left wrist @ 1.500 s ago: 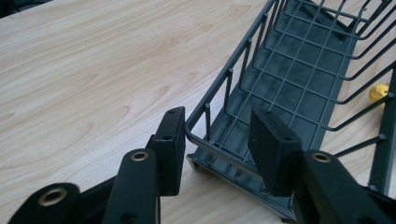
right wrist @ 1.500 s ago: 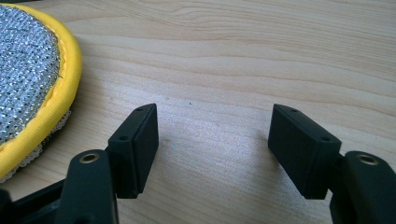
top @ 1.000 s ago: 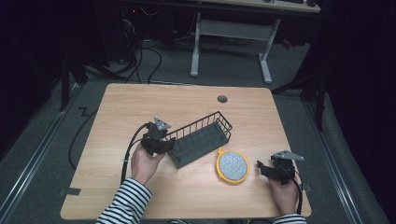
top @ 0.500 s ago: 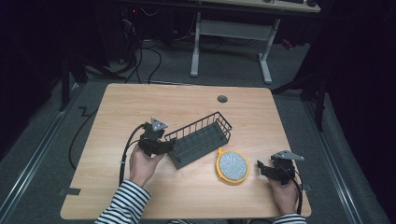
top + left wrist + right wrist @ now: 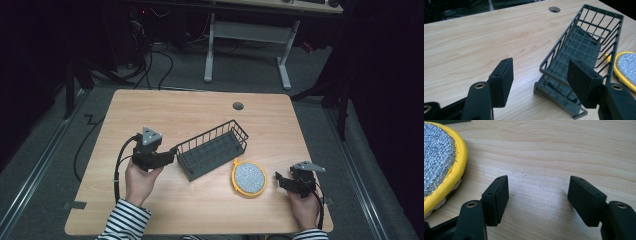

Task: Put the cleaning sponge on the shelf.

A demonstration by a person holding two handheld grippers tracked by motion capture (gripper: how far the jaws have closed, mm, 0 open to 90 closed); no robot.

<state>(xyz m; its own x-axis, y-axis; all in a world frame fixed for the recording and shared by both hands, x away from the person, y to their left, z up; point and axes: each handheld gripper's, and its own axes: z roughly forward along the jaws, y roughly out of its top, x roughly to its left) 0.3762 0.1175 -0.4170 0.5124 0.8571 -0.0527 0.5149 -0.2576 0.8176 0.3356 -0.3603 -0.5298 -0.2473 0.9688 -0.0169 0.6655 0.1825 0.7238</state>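
The dark wire basket [image 5: 212, 149] sits near the middle of my wooden table [image 5: 165, 107], lying aslant with its near short end toward my left hand and its far end pointing up toward the round cable hole [image 5: 238, 106]. In the left gripper view the basket's near end [image 5: 564, 85] stands just ahead of the jaws, a little to the right of their gap, and nothing is pressed between the pads. My left gripper [image 5: 170, 156] has just been opening its jaws, and they now stand well apart, free of the basket's end. The left hand [image 5: 139, 179] holds it level, pointing rightward at the basket, forearm in a striped sleeve [image 5: 122, 225] coming up from the table's near edge. Just right of the basket's near corner lies a round scouring pad [image 5: 248, 177] with a yellow rim and a silvery face. Farther right, near the table's right edge, my right hand [image 5: 303, 206] rests low on the wood with the right gripper [image 5: 279, 179] pointing left toward the pad. Its jaws are spread wide over bare wood and hold nothing; the pad's rim [image 5: 447, 177] lies off beside them, apart.
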